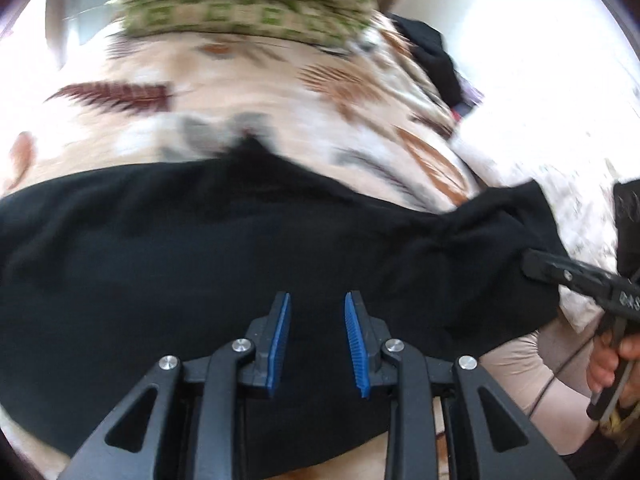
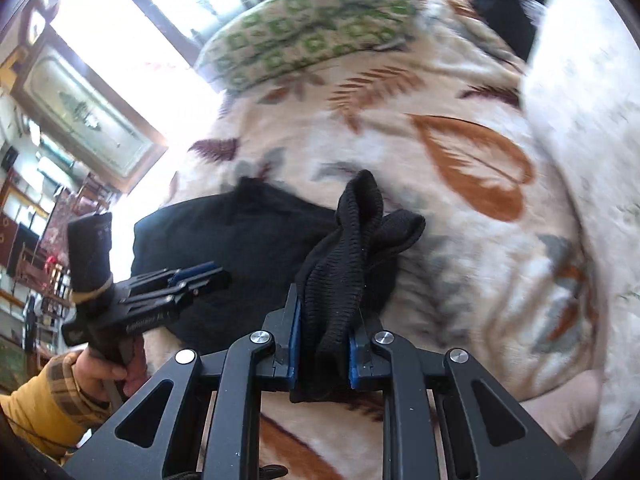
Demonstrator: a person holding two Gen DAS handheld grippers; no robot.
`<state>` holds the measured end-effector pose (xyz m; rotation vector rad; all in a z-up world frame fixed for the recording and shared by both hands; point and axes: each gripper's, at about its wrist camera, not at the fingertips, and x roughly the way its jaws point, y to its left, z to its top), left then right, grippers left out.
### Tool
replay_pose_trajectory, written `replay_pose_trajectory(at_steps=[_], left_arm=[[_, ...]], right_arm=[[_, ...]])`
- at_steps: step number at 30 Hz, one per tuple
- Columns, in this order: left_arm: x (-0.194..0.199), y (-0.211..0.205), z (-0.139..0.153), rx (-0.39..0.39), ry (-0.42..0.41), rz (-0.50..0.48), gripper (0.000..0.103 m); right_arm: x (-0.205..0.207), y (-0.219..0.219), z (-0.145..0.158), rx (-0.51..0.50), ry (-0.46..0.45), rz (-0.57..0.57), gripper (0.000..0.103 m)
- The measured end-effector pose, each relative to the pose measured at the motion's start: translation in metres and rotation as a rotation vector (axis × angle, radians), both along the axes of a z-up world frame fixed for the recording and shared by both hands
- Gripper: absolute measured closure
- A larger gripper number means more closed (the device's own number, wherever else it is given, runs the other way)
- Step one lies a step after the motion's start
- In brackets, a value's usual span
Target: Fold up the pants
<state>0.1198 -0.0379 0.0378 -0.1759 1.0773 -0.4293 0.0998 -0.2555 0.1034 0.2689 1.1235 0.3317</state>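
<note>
Black pants (image 1: 224, 248) lie across a cream blanket with leaf prints (image 1: 256, 92) on a bed. In the left wrist view my left gripper (image 1: 317, 312) hovers over the pants with its blue pads apart and nothing between them. My right gripper (image 2: 325, 320) is shut on a bunched end of the pants (image 2: 352, 248), lifted a little off the blanket. The rest of the pants (image 2: 240, 240) lie flat to its left. The left gripper (image 2: 208, 276) shows at left in the right wrist view, and the right gripper (image 1: 536, 266) shows at right in the left wrist view.
A green-patterned pillow (image 1: 248, 4) lies at the head of the bed. More black clothing (image 2: 504, 8) is piled at the far right of the bed. A white cover (image 2: 580, 100) lies along the right side. A window and furniture are at left.
</note>
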Motion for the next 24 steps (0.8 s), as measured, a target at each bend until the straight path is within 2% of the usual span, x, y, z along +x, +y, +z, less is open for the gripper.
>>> replay_pose_trajectory(at_steps=[5, 9, 10, 11, 13, 14, 17, 19, 21, 22, 24], left_arm=[[0.003, 0.047, 0.006, 0.053, -0.037, 0.068, 0.072], [0.005, 0.075, 0.004, 0.070, -0.037, 0.122, 0.072], [0.005, 0.081, 0.002, 0.060, -0.028, 0.132, 0.073], [0.007, 0.084, -0.001, 0.050, -0.014, 0.138, 0.073], [0.006, 0.091, -0.007, 0.040, 0.003, 0.145, 0.073], [0.006, 0.092, -0.010, 0.036, 0.010, 0.146, 0.072], [0.004, 0.096, -0.013, 0.017, 0.017, 0.139, 0.072], [0.003, 0.095, -0.010, 0.011, 0.013, 0.135, 0.072], [0.004, 0.089, -0.004, -0.026, 0.016, 0.121, 0.072], [0.004, 0.085, -0.002, -0.051, 0.023, 0.109, 0.071], [0.006, 0.073, 0.001, -0.090, 0.042, 0.081, 0.061]], right_arm=[[0.010, 0.062, 0.001, -0.039, -0.033, 0.082, 0.086], [0.031, 0.110, -0.024, -0.091, -0.011, 0.130, 0.082], [0.034, 0.118, -0.032, -0.108, 0.001, 0.144, 0.076], [0.039, 0.132, -0.045, -0.116, 0.033, 0.163, 0.063], [0.042, 0.150, -0.065, -0.086, 0.093, 0.200, 0.048], [0.040, 0.156, -0.068, -0.073, 0.097, 0.216, 0.047], [0.032, 0.155, -0.060, -0.045, 0.080, 0.238, 0.045], [0.024, 0.144, -0.049, -0.028, 0.064, 0.230, 0.044], [0.013, 0.127, -0.036, -0.035, 0.034, 0.214, 0.040], [0.007, 0.114, -0.033, -0.060, 0.021, 0.201, 0.037], [0.000, 0.101, -0.032, -0.111, 0.016, 0.186, 0.037]])
